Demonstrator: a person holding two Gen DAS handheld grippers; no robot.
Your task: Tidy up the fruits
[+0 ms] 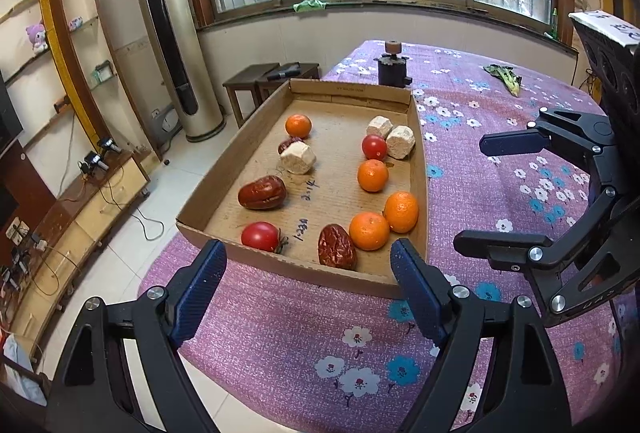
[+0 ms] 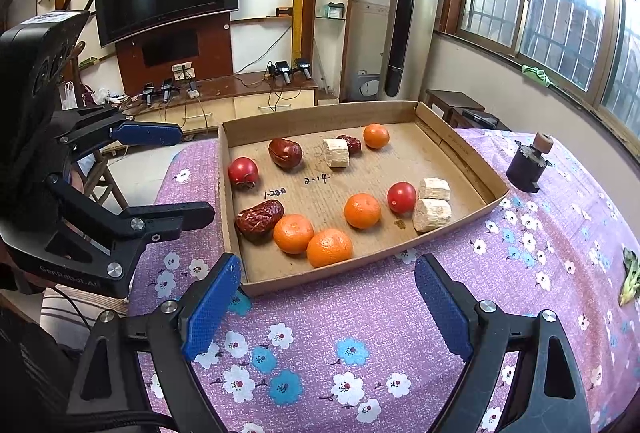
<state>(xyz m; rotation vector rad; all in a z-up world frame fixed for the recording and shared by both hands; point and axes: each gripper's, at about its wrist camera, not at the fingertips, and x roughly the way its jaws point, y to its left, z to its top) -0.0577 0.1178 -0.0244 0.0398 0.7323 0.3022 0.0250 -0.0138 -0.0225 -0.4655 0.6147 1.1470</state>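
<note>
A shallow cardboard tray (image 1: 418,137) (image 2: 464,153) lies on the purple flowered tablecloth. It holds several oranges (image 1: 369,231) (image 2: 329,247), two red tomatoes (image 1: 260,236) (image 2: 401,197), three red dates (image 1: 262,192) (image 2: 259,217) and three pale cut chunks (image 1: 298,158) (image 2: 431,213). My left gripper (image 1: 308,269) is open and empty, just before the tray's near wall. My right gripper (image 2: 328,293) is open and empty at the tray's near edge; it also shows in the left wrist view (image 1: 476,193), right of the tray.
A small dark device with a brown knob (image 1: 392,67) (image 2: 528,165) stands behind the tray. A green vegetable scrap (image 1: 506,77) (image 2: 630,277) lies on the cloth to the right. The table edge drops to a tiled floor on the left, near a tower air conditioner (image 1: 172,33).
</note>
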